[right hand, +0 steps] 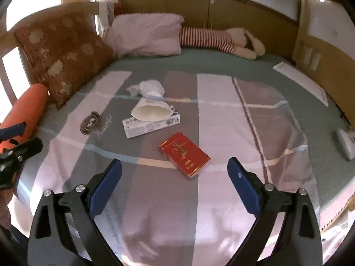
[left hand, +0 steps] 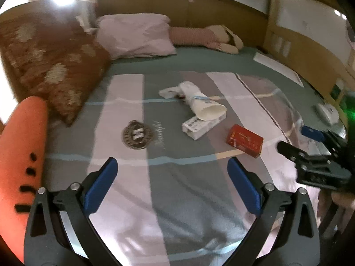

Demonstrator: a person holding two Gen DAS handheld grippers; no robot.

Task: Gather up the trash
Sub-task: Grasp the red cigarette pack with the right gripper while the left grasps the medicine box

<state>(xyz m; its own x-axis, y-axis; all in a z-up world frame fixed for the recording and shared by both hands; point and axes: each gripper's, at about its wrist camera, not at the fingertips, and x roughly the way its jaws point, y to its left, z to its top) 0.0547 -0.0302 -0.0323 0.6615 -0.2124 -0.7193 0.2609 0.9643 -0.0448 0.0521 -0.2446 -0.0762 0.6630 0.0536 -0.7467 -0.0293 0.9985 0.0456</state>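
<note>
While both grippers hang above the near end of the bed (right hand: 221,62), nothing is held. Left gripper (left hand: 172,166): fingers (left hand: 104,184) spread wide, empty, over the striped cover. Right gripper (right hand: 174,166): fingers (right hand: 243,186) spread wide, empty, with the red box (right hand: 184,155) lying flat just ahead between them.

Trash, mid-bed:
- Red box, nearest, apart from the rest.
- White carton (right hand: 150,124), flat, barcode showing, beyond the red box.
- Paper cup (right hand: 150,110), on its side, mouth toward the cameras, resting on the carton.
- Crumpled white wrapper (right hand: 145,87), touching the cup's far end.

Other items: round emblem (right hand: 91,123) printed on the cover, left of the carton; brown cushion (right hand: 60,53) and orange bolster (right hand: 26,115) at the left edge; pink pillow (right hand: 148,35) and striped plush toy (right hand: 221,40) along the headboard; white device (right hand: 345,143) at the right edge.
</note>
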